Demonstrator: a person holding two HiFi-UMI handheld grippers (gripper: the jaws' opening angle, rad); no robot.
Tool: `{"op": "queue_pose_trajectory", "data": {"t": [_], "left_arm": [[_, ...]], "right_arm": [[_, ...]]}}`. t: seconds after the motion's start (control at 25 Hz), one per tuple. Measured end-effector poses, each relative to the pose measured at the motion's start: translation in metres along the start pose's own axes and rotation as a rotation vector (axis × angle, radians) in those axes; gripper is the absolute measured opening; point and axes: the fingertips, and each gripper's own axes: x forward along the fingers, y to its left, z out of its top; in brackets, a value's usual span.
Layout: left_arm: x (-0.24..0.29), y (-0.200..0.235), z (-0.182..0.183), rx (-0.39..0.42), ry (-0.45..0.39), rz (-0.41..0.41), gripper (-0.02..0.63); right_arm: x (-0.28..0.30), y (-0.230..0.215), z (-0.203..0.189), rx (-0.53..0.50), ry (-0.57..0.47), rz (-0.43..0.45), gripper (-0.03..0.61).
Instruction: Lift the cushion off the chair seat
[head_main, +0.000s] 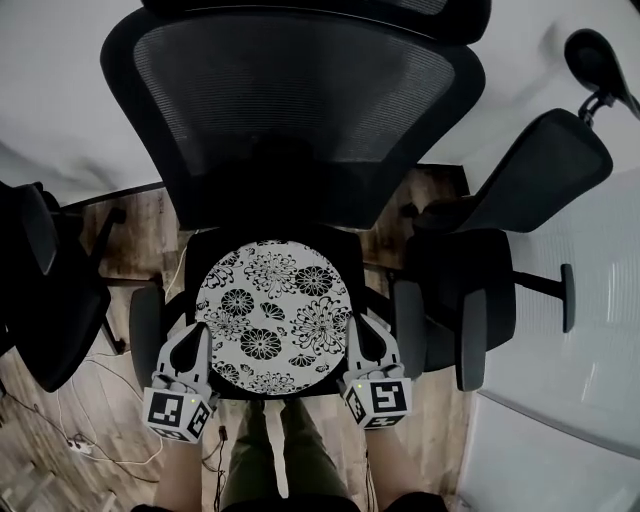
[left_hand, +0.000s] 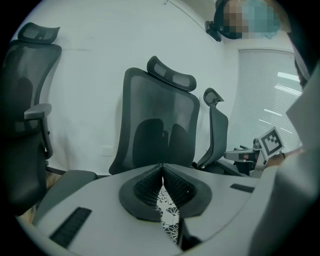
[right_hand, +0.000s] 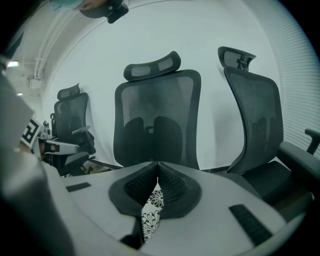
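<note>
Looking down in the head view, the round flowery cushion (head_main: 272, 315) is seen spread over the black chair seat (head_main: 203, 246), just in front of the mesh chair back (head_main: 300, 110). The left gripper (head_main: 202, 338) is placed at the cushion's left edge and the right gripper (head_main: 354, 334) at its right edge.

In the left gripper view and the right gripper view, each pair of jaws is squeezed tight together, and a strip of the cushion is caught between them. So the grabbing part is judged to be done. The lifting part is left to do: the cushion is not yet taken away from the chair.

Whether the cushion rests on the seat or is held a little above it cannot be told, because most of the seat is hidden under it. The underside of the cushion is hidden too. The hands on the grippers are cut off at the bottom edge, where only the trouser legs (head_main: 280, 460) are seen.
</note>
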Motion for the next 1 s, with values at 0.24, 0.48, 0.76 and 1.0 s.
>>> {"op": "queue_pose_trajectory", "data": {"t": [0.24, 0.48, 0.76, 1.0], "left_arm": [[0.006, 0.001, -0.028, -0.001, 0.039, -0.007, 0.015], [0.013, 0.005, -0.057, -0.012, 0.072, -0.008, 0.015], [0.021, 0.01, -0.086, -0.027, 0.103, 0.001, 0.015], [0.029, 0.013, -0.11, -0.058, 0.139, 0.012, 0.017]], "right_arm": [[0.008, -0.002, -0.021, -0.007, 0.019, 0.0, 0.017], [0.013, -0.005, -0.049, 0.002, 0.046, 0.0, 0.017], [0.021, -0.005, -0.082, 0.005, 0.083, 0.007, 0.017], [0.027, -0.01, -0.107, -0.001, 0.12, 0.006, 0.017]]}}
